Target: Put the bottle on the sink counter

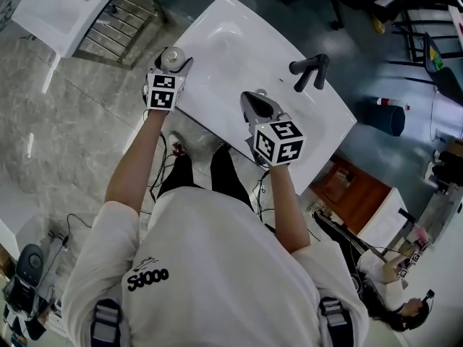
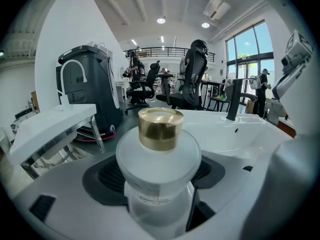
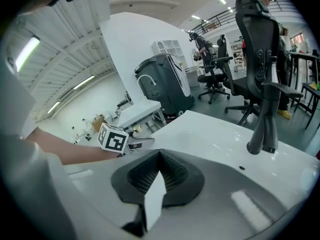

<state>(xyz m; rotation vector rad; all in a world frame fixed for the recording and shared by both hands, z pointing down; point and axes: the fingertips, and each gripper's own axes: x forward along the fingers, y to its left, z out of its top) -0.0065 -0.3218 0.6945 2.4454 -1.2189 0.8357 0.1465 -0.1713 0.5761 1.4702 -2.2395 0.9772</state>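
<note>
A frosted white bottle (image 1: 172,58) with a gold cap (image 2: 160,128) sits between the jaws of my left gripper (image 1: 172,66), which is shut on its body (image 2: 159,184). In the head view it is at the left corner of the white sink counter (image 1: 239,42); whether it rests on the counter I cannot tell. My right gripper (image 1: 255,98) hangs over the counter's near edge, shut and holding nothing, its pads (image 3: 150,176) pressed together. The right gripper view also shows the left gripper (image 3: 135,143) to the left.
A black faucet (image 1: 311,71) stands at the far side of the basin (image 2: 235,134). A second white sink on a metal frame (image 1: 65,6) is at the upper left. A grey bin (image 2: 90,84), office chairs (image 2: 192,79) and a wooden cabinet (image 1: 354,186) surround the counter.
</note>
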